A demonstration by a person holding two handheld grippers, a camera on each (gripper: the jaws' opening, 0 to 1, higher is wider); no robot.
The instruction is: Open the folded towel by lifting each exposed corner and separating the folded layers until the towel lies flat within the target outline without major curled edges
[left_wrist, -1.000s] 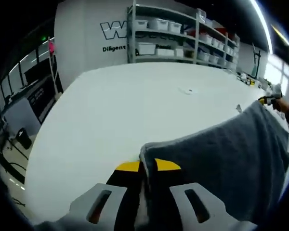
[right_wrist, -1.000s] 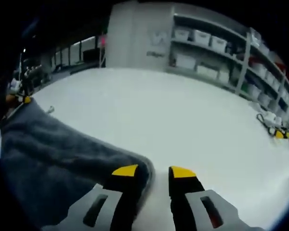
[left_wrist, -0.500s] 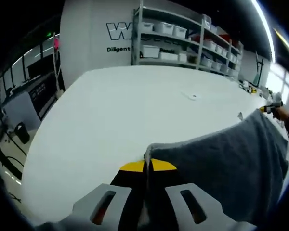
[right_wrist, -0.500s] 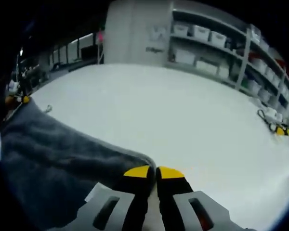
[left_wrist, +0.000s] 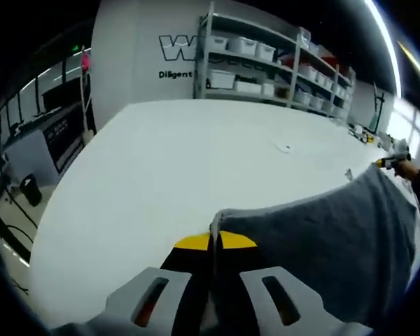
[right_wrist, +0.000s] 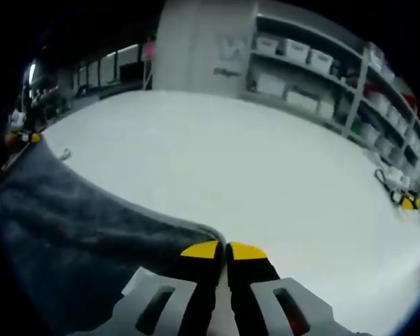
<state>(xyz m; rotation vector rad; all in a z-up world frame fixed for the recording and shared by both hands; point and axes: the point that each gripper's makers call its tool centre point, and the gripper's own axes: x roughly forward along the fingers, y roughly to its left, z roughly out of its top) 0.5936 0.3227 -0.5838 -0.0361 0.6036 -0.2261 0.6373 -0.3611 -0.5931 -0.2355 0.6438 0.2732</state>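
Observation:
A grey towel (left_wrist: 329,245) hangs stretched above the white table (left_wrist: 196,154). My left gripper (left_wrist: 213,241) is shut on one of its corners, yellow tips pressed together with the cloth edge between them. In the right gripper view the same towel (right_wrist: 77,231) spreads away to the left, and my right gripper (right_wrist: 224,250) is shut on its other corner. The right gripper's yellow tip (left_wrist: 388,162) shows at the towel's far end in the left gripper view. The left gripper's yellow tip (right_wrist: 33,138) appears at the far left of the right gripper view.
Metal shelving (left_wrist: 266,63) with white bins lines the far wall behind the table. Small items (left_wrist: 285,148) lie on the table top. Yellow-and-black tools (right_wrist: 404,201) sit near the table's right edge. Dark desks and equipment (left_wrist: 28,154) stand off the table's left side.
One second ago both grippers stood open around the towel corners; they have since shut on them. Both views have shifted slightly with the hands.

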